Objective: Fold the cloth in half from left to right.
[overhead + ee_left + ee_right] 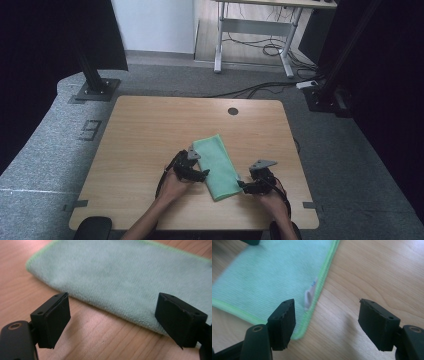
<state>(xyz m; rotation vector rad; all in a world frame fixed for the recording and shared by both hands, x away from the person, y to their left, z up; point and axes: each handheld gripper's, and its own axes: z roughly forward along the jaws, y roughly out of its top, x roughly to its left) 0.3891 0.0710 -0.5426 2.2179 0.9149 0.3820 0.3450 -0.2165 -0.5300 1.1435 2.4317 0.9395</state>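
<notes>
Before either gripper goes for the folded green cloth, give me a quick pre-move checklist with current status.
1. Left gripper open, nothing between its fingers: ok.
2. Right gripper open, nothing held: ok.
3. Green cloth lying flat and folded on the table: ok.
4. Cloth corner near the right gripper's fingers: ok.
5. Cloth's long folded edge in front of the left gripper: ok.
6. How many layers the fold has: cannot tell.
</notes>
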